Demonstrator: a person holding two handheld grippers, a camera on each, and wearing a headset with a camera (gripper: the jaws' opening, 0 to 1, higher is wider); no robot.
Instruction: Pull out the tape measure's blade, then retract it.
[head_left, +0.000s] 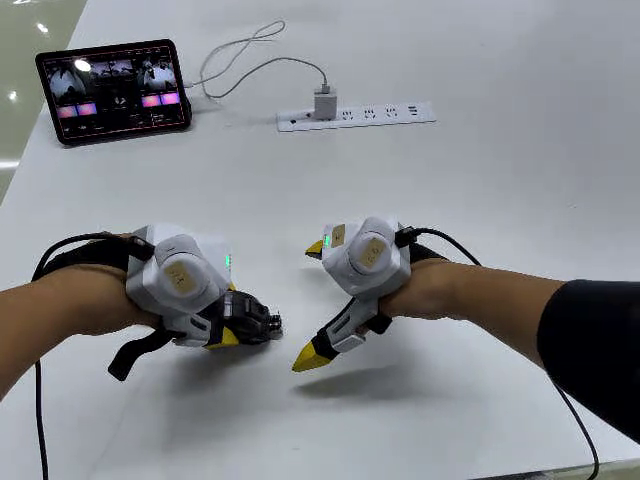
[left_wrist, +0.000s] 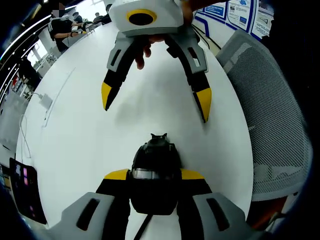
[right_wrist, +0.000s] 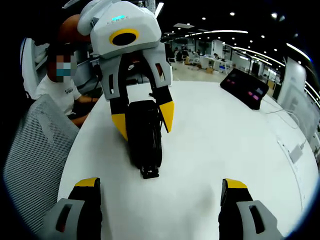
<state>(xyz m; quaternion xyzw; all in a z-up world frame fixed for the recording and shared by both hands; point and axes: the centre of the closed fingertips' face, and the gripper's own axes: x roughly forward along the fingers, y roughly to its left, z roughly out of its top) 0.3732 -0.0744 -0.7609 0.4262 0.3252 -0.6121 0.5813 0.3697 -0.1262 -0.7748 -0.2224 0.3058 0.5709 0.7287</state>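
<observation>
A black tape measure (left_wrist: 155, 172) sits clamped between the yellow-tipped jaws of my left gripper (left_wrist: 155, 175), its blade hook (left_wrist: 159, 136) pointing forward. In the head view the left gripper (head_left: 240, 325) rests low on the white table with the tape measure (head_left: 255, 317) at its tip. My right gripper (head_left: 312, 305) faces it from the right, jaws spread wide and holding nothing. In the right gripper view the tape measure (right_wrist: 144, 137) lies ahead, with its blade hook (right_wrist: 149, 173) toward the right gripper (right_wrist: 160, 187). No blade is drawn out.
A tablet (head_left: 113, 90) with a lit screen lies at the far left of the white table (head_left: 480, 200). A white power strip (head_left: 357, 116) with a charger and cable sits at the back. A grey mesh chair (left_wrist: 270, 115) stands by the table's edge.
</observation>
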